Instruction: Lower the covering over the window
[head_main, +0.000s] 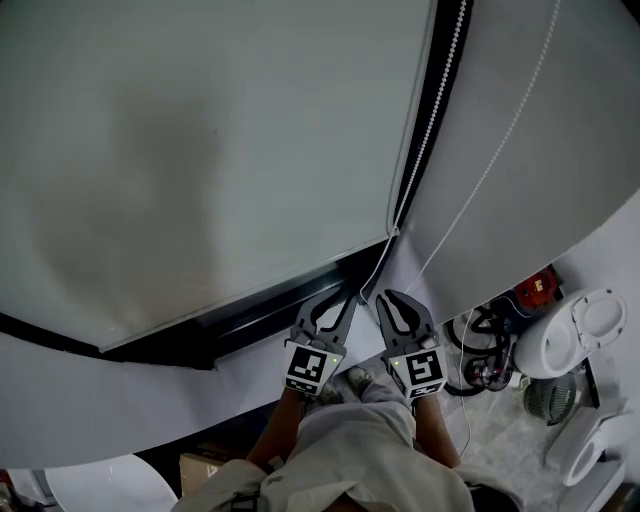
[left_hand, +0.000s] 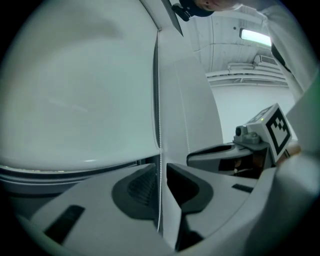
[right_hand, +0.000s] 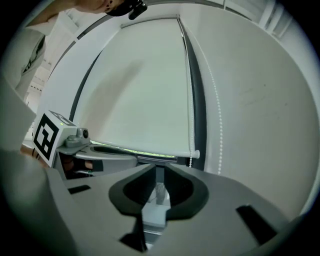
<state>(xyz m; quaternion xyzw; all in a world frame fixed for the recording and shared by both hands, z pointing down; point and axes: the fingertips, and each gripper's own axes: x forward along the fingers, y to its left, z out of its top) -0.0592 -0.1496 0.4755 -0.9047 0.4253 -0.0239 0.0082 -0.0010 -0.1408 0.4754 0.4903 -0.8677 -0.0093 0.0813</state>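
A white roller blind (head_main: 220, 150) hangs over most of the dark-framed window, and its bottom rail (head_main: 240, 292) sits just above the sill. A white bead chain (head_main: 430, 130) runs down the blind's right side. My left gripper (head_main: 345, 298) is below the blind's lower right corner. In the left gripper view it (left_hand: 161, 172) is shut on the chain (left_hand: 160, 125), which passes straight up between its pads. My right gripper (head_main: 385, 295) is close beside it, fingers nearly together. In the right gripper view only a slim gap shows at its tips (right_hand: 156, 172). There the chain (right_hand: 218, 125) hangs to the right, and no strand is plainly between the jaws.
A white fan (head_main: 570, 335), a red item (head_main: 535, 285) and black cables (head_main: 485, 350) lie on the floor at the lower right. A round white table (head_main: 100, 490) and a cardboard box (head_main: 200, 465) are at the lower left. The wall is right of the window.
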